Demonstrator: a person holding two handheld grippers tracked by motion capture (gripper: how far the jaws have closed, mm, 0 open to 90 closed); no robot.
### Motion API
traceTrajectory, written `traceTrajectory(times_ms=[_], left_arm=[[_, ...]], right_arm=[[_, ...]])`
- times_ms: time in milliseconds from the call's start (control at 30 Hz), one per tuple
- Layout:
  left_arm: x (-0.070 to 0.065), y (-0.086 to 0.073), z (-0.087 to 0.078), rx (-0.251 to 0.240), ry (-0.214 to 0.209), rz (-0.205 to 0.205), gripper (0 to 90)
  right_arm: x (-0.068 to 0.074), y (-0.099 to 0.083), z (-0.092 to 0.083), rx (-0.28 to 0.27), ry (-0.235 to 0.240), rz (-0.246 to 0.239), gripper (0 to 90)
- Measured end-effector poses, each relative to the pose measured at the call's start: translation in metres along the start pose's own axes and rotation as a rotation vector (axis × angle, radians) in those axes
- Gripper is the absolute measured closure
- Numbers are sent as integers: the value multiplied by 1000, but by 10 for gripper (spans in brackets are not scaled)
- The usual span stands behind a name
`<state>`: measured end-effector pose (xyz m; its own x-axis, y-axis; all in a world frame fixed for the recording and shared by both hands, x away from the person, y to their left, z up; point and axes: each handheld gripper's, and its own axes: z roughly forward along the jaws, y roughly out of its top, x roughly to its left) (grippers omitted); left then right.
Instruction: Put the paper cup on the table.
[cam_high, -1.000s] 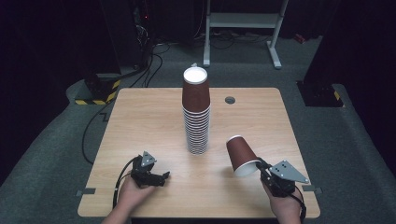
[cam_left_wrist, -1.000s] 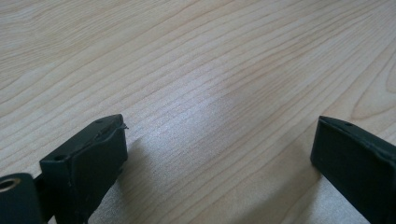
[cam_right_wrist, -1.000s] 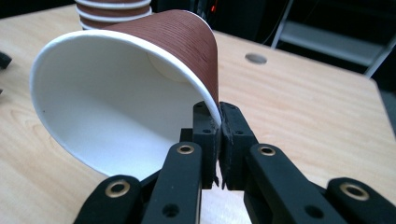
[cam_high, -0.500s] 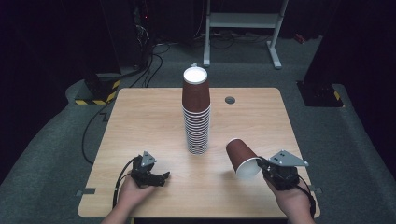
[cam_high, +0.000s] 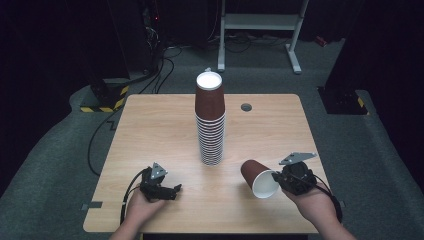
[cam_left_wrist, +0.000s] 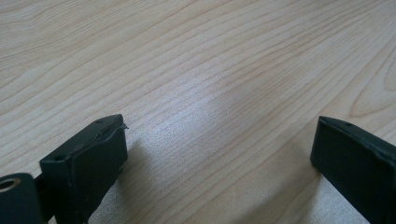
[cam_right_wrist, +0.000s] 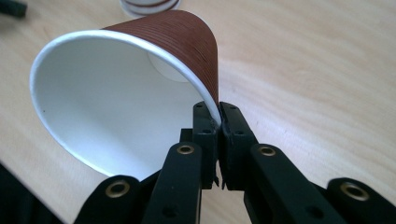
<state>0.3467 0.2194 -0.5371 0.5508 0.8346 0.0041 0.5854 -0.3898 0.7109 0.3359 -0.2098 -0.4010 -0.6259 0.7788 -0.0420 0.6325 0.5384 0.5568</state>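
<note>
right claw (cam_high: 274, 178): clamped on the rim of a brown paper cup (cam_high: 257, 178), lower right of the high view, cup tipped on its side, white mouth toward the camera | left claw (cam_high: 175, 190): jaws apart, nothing between, lower left, low over the table (cam_high: 150, 125) | cup stack (cam_high: 210, 120): upright, frame centre

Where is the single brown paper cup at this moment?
In the high view, the single brown paper cup is at the table's near right, tipped sideways, its rim pinched by the right tongs, right of the tall stack of brown paper cups.
</note>
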Motion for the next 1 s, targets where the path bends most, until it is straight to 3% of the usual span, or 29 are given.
traceTrajectory(times_ms=[33,133,333,533,800,1000], left_arm=[[0,0,0,0,-1,-2,40],[0,0,0,0,-1,1,41],[0,0,0,1,-2,2,41],[0,0,0,1,-2,2,41],[0,0,-1,5,-6,3,41],[0,0,-1,5,-6,4,41]], right_arm=[[-1,3,2,49,13,-3,857],[-3,6,6,104,31,3,857],[-7,15,10,191,35,-7,857],[-13,24,10,295,65,21,856],[-12,29,14,423,56,4,856],[-13,34,16,485,64,5,856]])
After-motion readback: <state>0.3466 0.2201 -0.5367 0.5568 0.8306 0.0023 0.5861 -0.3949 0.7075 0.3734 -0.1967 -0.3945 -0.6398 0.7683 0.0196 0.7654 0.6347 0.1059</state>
